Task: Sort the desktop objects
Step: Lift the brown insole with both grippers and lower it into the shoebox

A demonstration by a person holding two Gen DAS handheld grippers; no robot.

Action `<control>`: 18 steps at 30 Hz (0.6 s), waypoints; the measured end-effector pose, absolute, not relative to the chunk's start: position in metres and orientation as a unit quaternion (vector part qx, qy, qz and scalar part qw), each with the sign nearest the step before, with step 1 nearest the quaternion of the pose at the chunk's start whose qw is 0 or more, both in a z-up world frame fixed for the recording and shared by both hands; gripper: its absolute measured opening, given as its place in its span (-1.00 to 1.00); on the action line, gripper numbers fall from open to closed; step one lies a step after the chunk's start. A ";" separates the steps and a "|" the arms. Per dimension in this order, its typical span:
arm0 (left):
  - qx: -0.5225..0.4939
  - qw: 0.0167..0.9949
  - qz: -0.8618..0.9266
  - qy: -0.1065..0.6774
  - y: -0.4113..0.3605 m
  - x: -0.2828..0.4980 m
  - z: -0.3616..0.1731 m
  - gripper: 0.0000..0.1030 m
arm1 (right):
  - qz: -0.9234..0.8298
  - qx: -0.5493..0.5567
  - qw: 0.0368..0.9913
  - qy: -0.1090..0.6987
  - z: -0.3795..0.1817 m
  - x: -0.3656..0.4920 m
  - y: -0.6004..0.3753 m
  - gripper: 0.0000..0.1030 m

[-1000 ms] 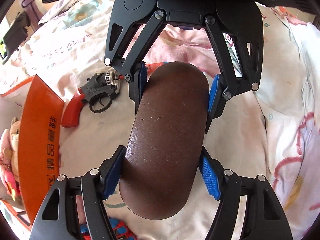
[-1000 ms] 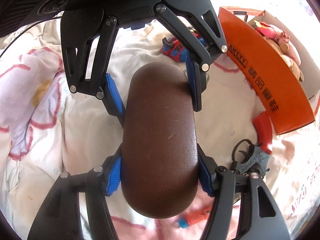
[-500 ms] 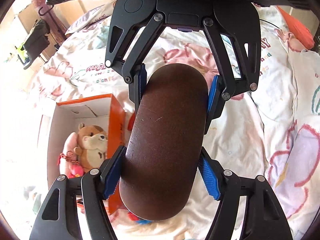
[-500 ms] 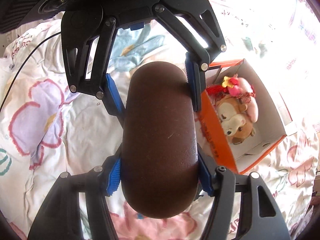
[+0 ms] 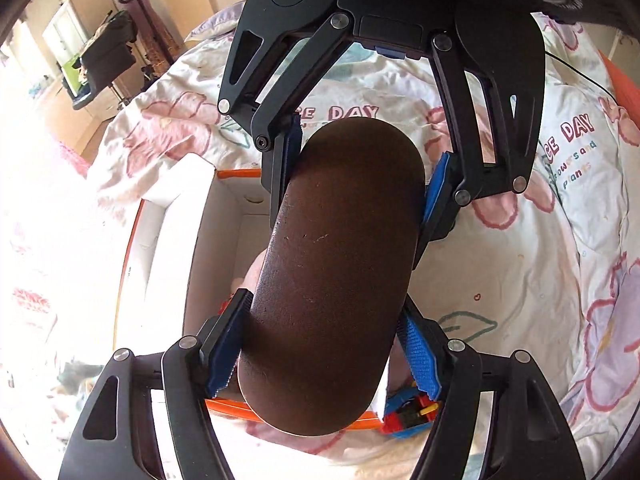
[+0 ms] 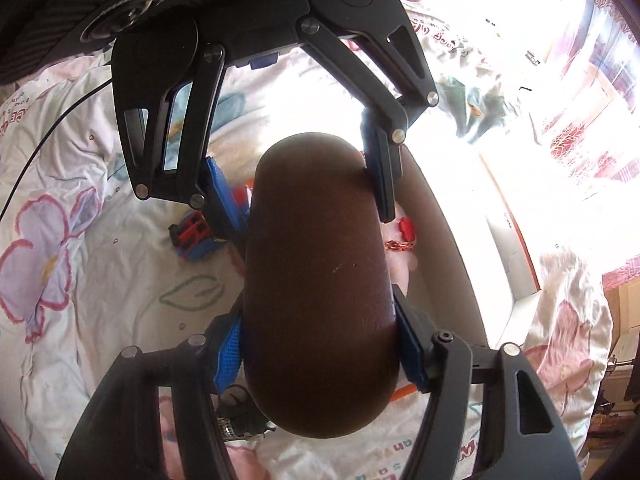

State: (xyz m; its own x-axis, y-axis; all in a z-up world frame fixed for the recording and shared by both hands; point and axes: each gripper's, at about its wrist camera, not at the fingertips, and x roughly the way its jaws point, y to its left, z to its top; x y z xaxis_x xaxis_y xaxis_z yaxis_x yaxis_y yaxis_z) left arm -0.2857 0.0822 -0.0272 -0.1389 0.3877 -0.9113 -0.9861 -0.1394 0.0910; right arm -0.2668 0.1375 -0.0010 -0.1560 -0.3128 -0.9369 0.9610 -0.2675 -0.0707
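A brown oval case [image 5: 332,276] is held between both grippers, one at each end. My left gripper [image 5: 320,360] is shut on its near end in the left wrist view; the other gripper's fingers [image 5: 280,176] clamp the far end. In the right wrist view my right gripper [image 6: 316,356] is shut on the same case [image 6: 320,280]. The case hangs above an orange-edged white box [image 5: 216,216] on the bed. Pink plush toys [image 6: 404,240] lie in the box, mostly hidden by the case.
A blue and red toy vehicle [image 6: 192,236] lies on the flowered quilt [image 5: 520,280] beside the box; it also shows in the left wrist view [image 5: 408,416]. A dark toy pistol [image 6: 240,420] lies below the case. Room furniture [image 5: 104,56] stands beyond the bed.
Both grippers carried the case from beside the box to over its opening. The plush toys are now mostly hidden under the case, and the toy vehicle has come into view.
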 end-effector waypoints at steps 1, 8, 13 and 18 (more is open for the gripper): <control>-0.390 0.528 0.649 0.385 0.081 -0.291 -0.032 0.35 | -0.665 0.439 0.479 0.368 -0.012 -0.277 0.137 0.26; -0.406 0.529 0.643 0.377 0.077 -0.295 -0.078 0.35 | -0.658 0.450 0.486 0.358 -0.102 -0.313 0.128 0.26; -0.403 0.522 0.646 0.385 0.075 -0.293 -0.096 0.37 | -0.663 0.443 0.484 0.360 -0.114 -0.305 0.127 0.26; -0.406 0.513 0.651 0.386 0.076 -0.293 -0.108 0.39 | -0.670 0.441 0.481 0.355 -0.129 -0.301 0.126 0.28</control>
State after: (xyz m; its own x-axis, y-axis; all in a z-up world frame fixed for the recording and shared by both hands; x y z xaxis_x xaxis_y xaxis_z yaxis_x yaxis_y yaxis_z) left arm -0.2931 0.0759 -0.1081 -0.1448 0.3537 -0.9241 -0.9806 -0.1762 0.0862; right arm -0.3005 0.1263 -0.1292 -0.1487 -0.3313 -0.9317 0.9569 -0.2858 -0.0511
